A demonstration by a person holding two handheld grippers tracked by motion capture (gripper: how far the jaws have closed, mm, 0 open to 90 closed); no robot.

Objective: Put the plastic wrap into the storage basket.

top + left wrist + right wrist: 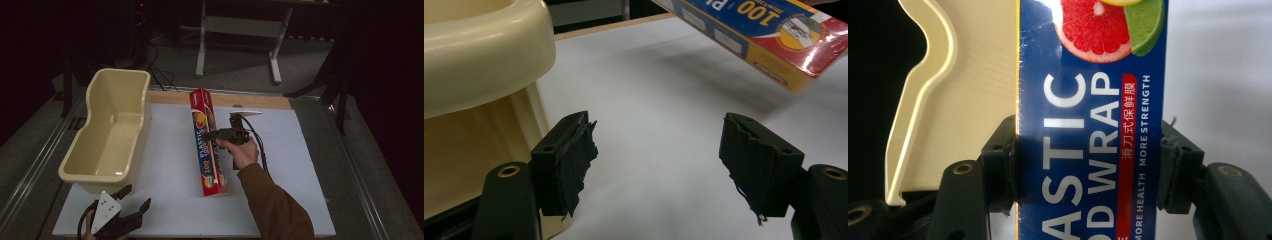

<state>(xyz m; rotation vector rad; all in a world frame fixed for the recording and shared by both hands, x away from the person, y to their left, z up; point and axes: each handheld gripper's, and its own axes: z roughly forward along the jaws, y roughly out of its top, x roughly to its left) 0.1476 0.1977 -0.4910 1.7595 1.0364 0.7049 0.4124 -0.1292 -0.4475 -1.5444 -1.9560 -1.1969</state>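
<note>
- Nearest the lens in the high view, the left tool (134, 201) sits at the near edge of the white worktop (170, 160), jaws spread wide with nothing between them; its grey three-cornered plate is dotted with small marks, and the hand under it is cut off by the frame.
- Seen from the left tool view, the left tool (659, 150) has black rubbery pads (566, 160), ragged and torn along their edges, standing well apart over the matte white sheet.
- Just left of that tool rises a cream plastic tub (107, 132), smooth and glossy, with a thick rolled rim and rounded corners; its inside is bare, and in the left tool view its wall (479, 60) is cropped by the frame.
- Right of and beyond the left tool lies a long rectangular plastic wrap box (207, 142), glossy red and blue card with citrus artwork and large white lettering.
- Midway along it, the right tool (214, 135) is clamped across the box's width; the right tool view shows both dark jaws pressed against the box's (1088, 140) long edges, with the lettering cut off at the bottom.
- Whether the box touches the worktop cannot be told.
- Behind the right tool, a hand and a brown sleeve (272, 200) hide its body; a black cable trails away.
</note>
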